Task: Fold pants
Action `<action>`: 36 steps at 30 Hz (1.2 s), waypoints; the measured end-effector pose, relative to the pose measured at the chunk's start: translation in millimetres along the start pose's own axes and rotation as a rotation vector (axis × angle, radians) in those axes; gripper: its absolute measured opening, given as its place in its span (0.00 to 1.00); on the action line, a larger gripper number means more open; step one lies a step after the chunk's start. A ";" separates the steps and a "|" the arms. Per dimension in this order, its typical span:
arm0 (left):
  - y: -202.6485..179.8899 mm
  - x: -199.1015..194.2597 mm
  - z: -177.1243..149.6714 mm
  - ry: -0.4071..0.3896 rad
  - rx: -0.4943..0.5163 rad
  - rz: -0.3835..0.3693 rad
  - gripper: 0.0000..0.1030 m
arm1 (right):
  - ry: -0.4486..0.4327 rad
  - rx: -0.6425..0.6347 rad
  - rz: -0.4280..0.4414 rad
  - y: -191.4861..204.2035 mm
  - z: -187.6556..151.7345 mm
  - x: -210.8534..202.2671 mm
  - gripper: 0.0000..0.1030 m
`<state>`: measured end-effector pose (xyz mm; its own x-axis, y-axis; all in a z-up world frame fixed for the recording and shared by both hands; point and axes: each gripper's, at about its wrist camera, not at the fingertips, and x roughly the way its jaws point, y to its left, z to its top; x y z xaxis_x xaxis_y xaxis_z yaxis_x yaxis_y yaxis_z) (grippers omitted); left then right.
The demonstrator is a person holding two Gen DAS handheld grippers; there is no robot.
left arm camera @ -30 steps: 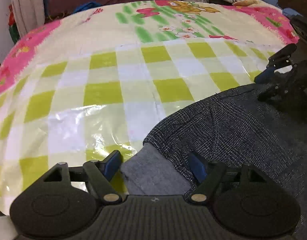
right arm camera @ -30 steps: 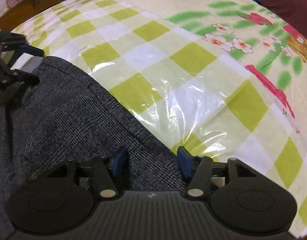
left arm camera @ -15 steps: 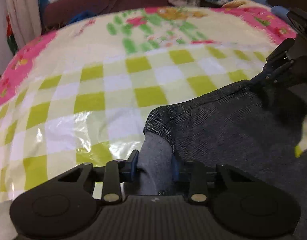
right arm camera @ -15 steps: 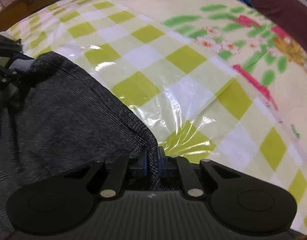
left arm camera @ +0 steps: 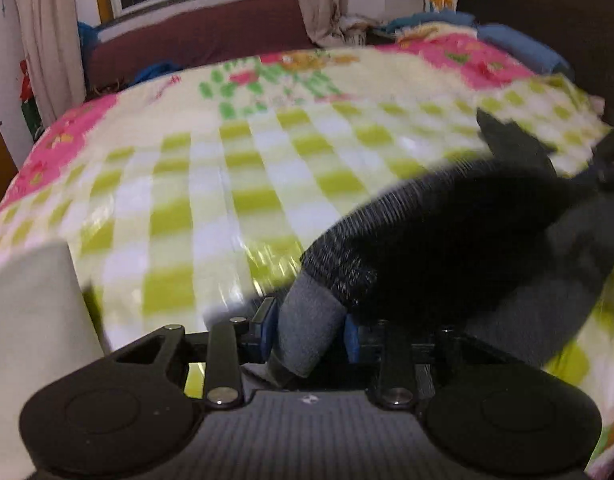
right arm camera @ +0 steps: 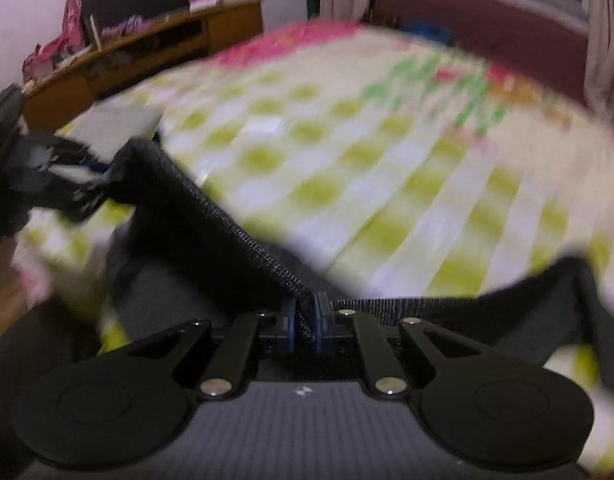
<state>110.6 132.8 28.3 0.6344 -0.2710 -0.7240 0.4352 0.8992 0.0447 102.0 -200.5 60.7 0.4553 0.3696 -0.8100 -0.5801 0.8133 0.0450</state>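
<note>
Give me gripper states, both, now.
Left gripper: shut on the pants, a thick bunch of fabric.
Right gripper: shut on the pants' edge.

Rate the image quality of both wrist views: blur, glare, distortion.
Left wrist view: checked bedspread smeared by motion blur, faint glare on its plastic sheen, fisheye bending the window wall; left gripper and the pants fairly sharp. Right wrist view: heavier blur across the bedspread; right gripper crisp, pinching the pants' edge.

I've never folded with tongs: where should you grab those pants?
By the waistband edge, one corner per gripper, from the near side. The left gripper pinches bunched fabric and the right gripper a thin hem of the pants, so the cloth hangs stretched between them.
</note>
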 end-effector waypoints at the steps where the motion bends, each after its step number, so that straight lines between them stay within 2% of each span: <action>1: -5.8 1.5 -6.3 0.005 0.008 0.007 0.46 | 0.026 -0.014 -0.015 9.9 -13.0 11.6 0.09; 4: -19.1 -0.9 -15.0 0.010 0.050 0.044 0.46 | 0.059 -0.061 -0.071 30.0 -31.9 35.6 0.10; 8: -19.0 -10.1 -16.7 -0.013 0.074 0.070 0.46 | 0.029 -0.148 -0.137 47.9 -24.4 42.5 0.17; 9: -17.2 -12.1 -16.7 -0.021 0.062 0.068 0.46 | 0.013 -0.199 -0.154 53.7 -24.4 42.4 0.21; 11: -13.8 -12.6 -14.2 -0.040 0.045 0.064 0.46 | -0.017 -0.315 -0.176 67.3 -22.6 47.0 0.40; 13: -11.6 -12.3 -11.3 -0.055 0.035 0.061 0.46 | -0.016 -0.401 -0.173 76.8 -18.8 58.0 0.47; 14: -9.8 -10.4 -7.9 -0.060 0.034 0.059 0.46 | -0.016 -0.426 -0.170 79.2 -17.4 63.4 0.47; 15: -8.6 -9.5 -5.0 -0.064 0.036 0.059 0.46 | -0.014 -0.459 -0.183 81.4 -14.7 70.7 0.46; 16: -6.3 -7.5 -0.4 -0.067 0.038 0.057 0.46 | -0.008 -0.481 -0.206 85.1 -16.1 76.0 0.41; 19: 0.8 -4.0 13.6 -0.077 0.044 0.065 0.46 | 0.027 -0.419 -0.221 71.9 7.1 85.7 0.00; 25: 19.8 -2.0 43.1 -0.115 0.049 0.098 0.46 | -0.119 -0.295 -0.301 28.7 62.9 32.0 0.00; 27: 20.6 -0.9 47.9 -0.119 0.052 0.097 0.46 | -0.131 -0.323 -0.243 23.8 70.7 16.8 0.00; 28: 19.0 -1.3 47.6 -0.119 0.057 0.094 0.46 | -0.123 -0.350 -0.194 26.8 70.1 11.5 0.03; 30: 15.5 -2.4 44.0 -0.118 0.071 0.093 0.46 | -0.087 -0.408 -0.155 35.3 62.0 11.3 0.17; 31: 14.7 -3.1 41.4 -0.117 0.071 0.089 0.46 | -0.066 -0.452 -0.141 40.2 54.4 15.0 0.39; 32: 14.5 -3.9 38.8 -0.113 0.065 0.088 0.46 | -0.050 -0.493 -0.125 44.3 47.1 19.1 0.55; 36: 17.6 -6.5 33.2 -0.099 0.050 0.084 0.46 | 0.036 -0.586 -0.052 52.9 31.0 41.5 0.57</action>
<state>135.3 139.0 56.6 0.7288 -0.2299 -0.6450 0.4073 0.9027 0.1385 111.1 -128.2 47.5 0.4759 0.3120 -0.8223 -0.8387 0.4425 -0.3175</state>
